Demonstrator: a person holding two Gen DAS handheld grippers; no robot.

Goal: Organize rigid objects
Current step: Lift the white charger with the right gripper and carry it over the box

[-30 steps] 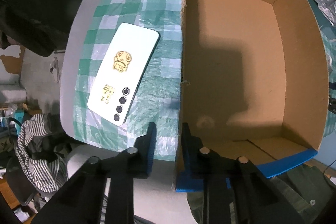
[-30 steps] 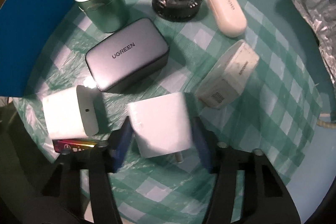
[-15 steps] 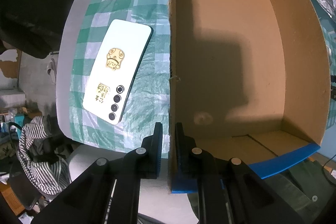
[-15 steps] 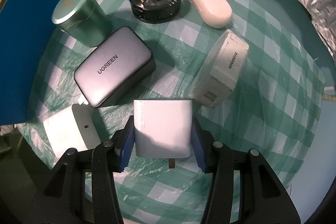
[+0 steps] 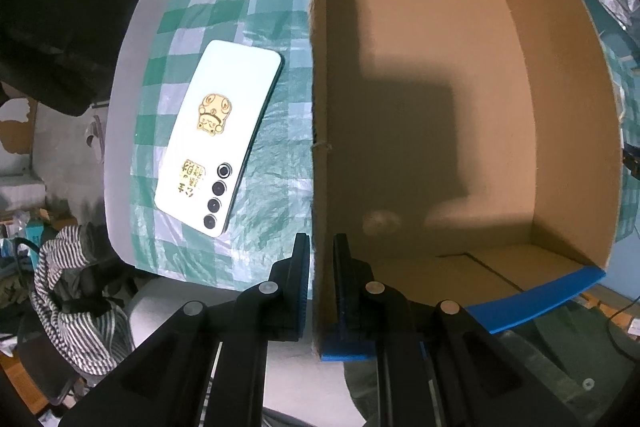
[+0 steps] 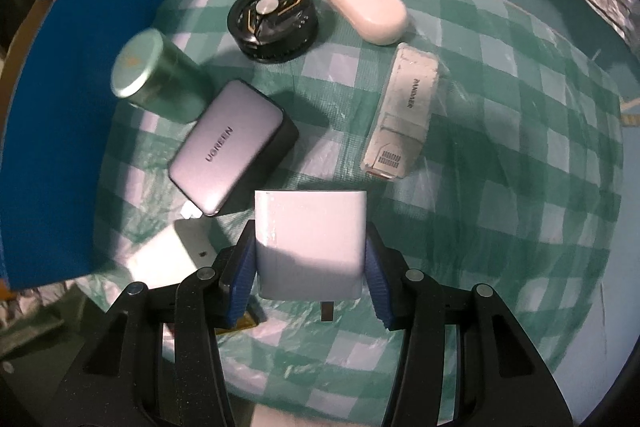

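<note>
In the left wrist view my left gripper (image 5: 320,259) is shut on the near left wall of the empty cardboard box (image 5: 560,115), one finger outside and one inside. A white phone (image 5: 220,135) with gold stickers lies face down on the checked cloth left of the box. In the right wrist view my right gripper (image 6: 310,233) is shut on a white cube charger (image 6: 310,223), its blue pads pressing on both sides, its prong toward the camera.
Around the held charger lie a grey UGREEN charger (image 6: 228,151), a green tin (image 6: 156,79), a black round device (image 6: 272,21), a white oval case (image 6: 364,3), a white PANDAER box (image 6: 404,115) and another white charger (image 6: 168,259). The box's blue outer wall (image 6: 60,131) stands at the left.
The left jaws closed onto the box wall. The right jaws closed on the white charger, and the right wrist rolled, so the objects on the cloth turned in its view.
</note>
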